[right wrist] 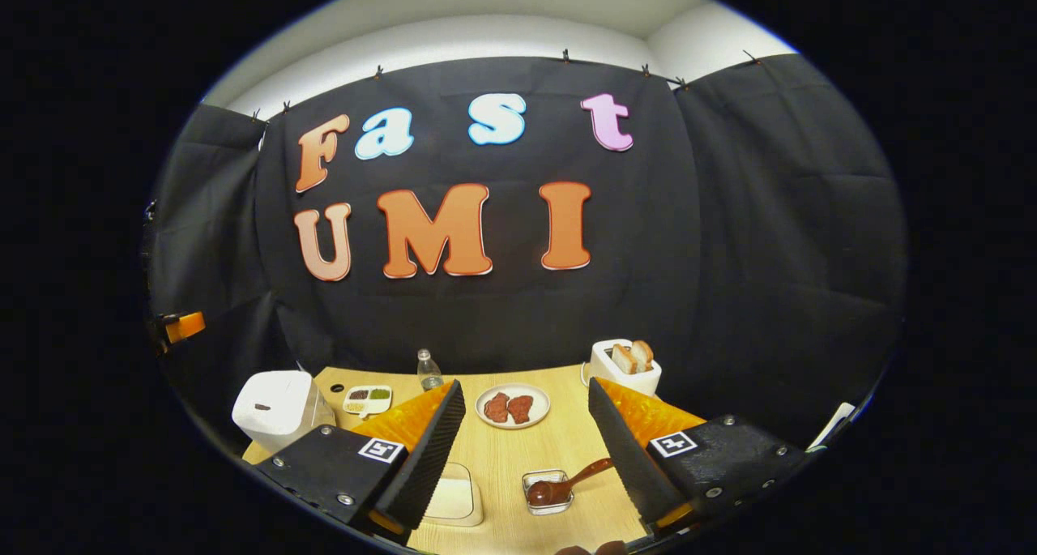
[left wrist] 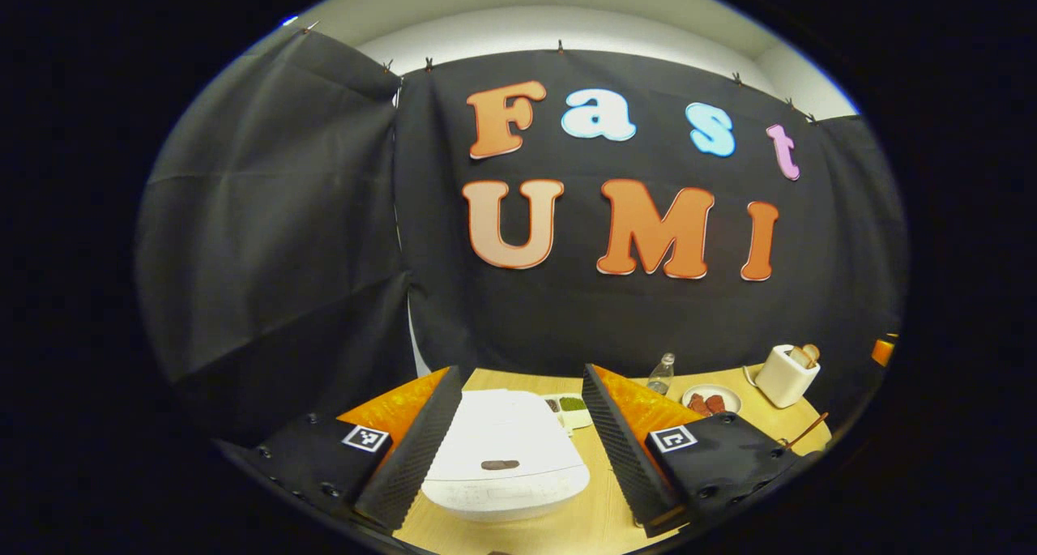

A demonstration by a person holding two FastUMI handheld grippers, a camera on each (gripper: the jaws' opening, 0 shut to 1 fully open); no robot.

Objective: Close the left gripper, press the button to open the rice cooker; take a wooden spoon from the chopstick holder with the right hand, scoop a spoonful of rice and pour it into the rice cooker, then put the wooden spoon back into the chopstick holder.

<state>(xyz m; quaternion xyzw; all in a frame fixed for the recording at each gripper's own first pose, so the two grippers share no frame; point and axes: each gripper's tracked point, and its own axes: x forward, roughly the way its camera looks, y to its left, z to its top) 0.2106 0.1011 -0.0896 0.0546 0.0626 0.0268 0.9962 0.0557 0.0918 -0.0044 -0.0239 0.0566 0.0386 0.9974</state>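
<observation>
Above table (left wrist: 591,522) — left gripper (left wrist: 522,450) released over rice cooker (left wrist: 506,458); right gripper (right wrist: 527,458) released.

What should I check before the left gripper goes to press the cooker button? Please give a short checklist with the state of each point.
1. Left gripper closed for pressing: not ok, it is open.
2. Cooker in front of the left gripper: ok, it sits between the fingers.
3. Cooker lid shut: ok.
4. Button visible: ok, a dark oval on the lid front.
5. Right gripper free: ok, open and holding nothing.
6. Spoon ready: ok, it rests in a small clear holder.
</observation>
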